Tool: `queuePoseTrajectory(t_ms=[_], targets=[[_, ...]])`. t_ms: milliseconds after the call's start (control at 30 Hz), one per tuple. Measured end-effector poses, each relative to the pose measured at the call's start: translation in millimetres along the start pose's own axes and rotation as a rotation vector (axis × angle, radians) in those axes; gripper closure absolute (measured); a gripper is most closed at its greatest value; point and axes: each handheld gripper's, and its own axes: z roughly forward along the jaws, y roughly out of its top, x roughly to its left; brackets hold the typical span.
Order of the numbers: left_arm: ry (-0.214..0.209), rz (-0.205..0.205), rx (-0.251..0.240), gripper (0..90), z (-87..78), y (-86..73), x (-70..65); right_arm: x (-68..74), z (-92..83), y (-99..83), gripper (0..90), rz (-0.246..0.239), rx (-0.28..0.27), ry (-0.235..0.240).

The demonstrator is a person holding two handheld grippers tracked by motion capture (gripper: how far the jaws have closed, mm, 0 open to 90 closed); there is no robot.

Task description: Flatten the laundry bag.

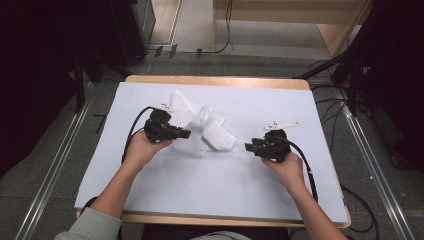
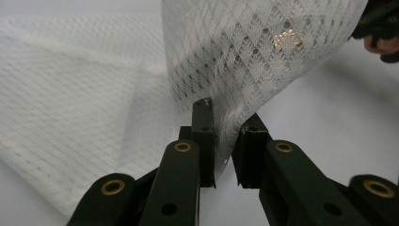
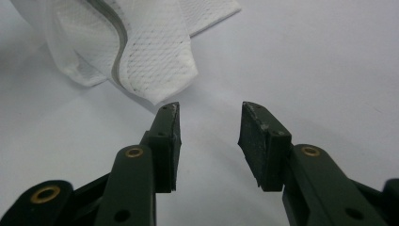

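A crumpled white mesh cloth (image 1: 202,127) lies in the middle of the white-covered table (image 1: 210,190). My left gripper (image 1: 187,134) is at the cloth's left side. In the left gripper view an edge of the mesh cloth (image 2: 244,56) rises between the jaws of my left gripper (image 2: 223,141). It lies against the left pad, and a gap shows to the right pad. My right gripper (image 1: 247,146) hovers just right of the cloth and points at it. In the right gripper view my right gripper (image 3: 209,127) is open and empty, with a corner of the cloth (image 3: 150,52) just ahead.
The table's wooden edge (image 1: 215,80) shows at the back, with cables (image 1: 325,107) on the floor around it. A shelf unit (image 1: 290,20) stands behind. The person's right hand (image 2: 382,44) shows far off in the left gripper view.
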Motion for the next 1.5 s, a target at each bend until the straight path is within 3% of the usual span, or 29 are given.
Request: queuePoseTrajectory(t_ms=[600,1000,1267,1500], targets=[[-0.063,0.012,0.062,77.0,3.4,-37.7,-13.3,4.6,8.9,8.4,65.0,-0.009,0.001,0.015],[-0.086,0.006,0.092,62.7,-3.6,-56.2,-19.2,4.9,13.2,14.1,66.1,-0.013,-0.008,0.020],[-0.097,0.009,0.066,46.2,-17.2,-63.7,-23.7,3.8,15.4,18.2,66.5,-0.020,-0.017,0.022],[-0.095,0.015,0.015,44.4,-35.6,-70.2,-24.9,3.6,15.3,20.9,66.8,-0.008,-0.032,0.024]])
